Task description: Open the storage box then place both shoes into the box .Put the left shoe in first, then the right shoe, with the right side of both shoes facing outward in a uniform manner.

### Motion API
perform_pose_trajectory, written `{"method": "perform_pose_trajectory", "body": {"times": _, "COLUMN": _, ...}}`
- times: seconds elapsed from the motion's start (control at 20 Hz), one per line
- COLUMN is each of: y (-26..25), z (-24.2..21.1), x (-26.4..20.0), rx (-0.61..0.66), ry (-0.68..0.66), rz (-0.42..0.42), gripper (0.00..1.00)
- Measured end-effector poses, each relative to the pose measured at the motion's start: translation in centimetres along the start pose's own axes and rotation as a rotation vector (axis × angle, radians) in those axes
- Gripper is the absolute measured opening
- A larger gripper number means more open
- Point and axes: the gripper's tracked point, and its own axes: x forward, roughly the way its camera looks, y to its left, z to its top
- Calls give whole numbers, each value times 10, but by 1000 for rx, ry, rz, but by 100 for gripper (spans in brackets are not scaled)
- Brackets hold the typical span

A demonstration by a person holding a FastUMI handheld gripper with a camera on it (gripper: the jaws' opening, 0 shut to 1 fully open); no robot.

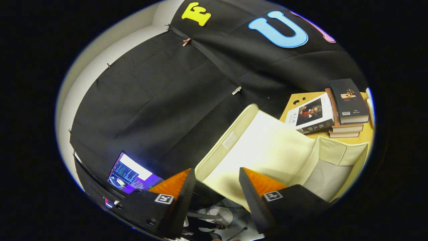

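A cream fabric storage box stands on the wooden table, just ahead of my fingers. Its lid is swung up and stands open, and the grey inside of the box shows beyond my right finger. My gripper is open. The lid's free edge lies in the gap between the two fingers, and neither finger presses on it. I see no shoes from here.
A stack of books lies on the wooden table behind the box. A lit screen sits low beside my left finger. Cables and a stand show on the floor below the fingers.
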Motion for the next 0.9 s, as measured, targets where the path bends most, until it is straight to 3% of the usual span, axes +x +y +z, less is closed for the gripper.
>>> {"method": "perform_pose_trajectory", "body": {"times": 0.1, "y": -4, "z": 0, "x": -1, "rx": -8, "ry": 1, "rz": -15, "gripper": 97}}
{"method": "perform_pose_trajectory", "body": {"times": 0.45, "y": -33, "z": 23, "x": -32, "rx": -62, "ry": -79, "rz": -124, "gripper": 97}}
{"method": "perform_pose_trajectory", "body": {"times": 0.9, "y": -99, "z": 55, "x": -147, "rx": -241, "ry": -176, "rz": -373, "gripper": 97}}
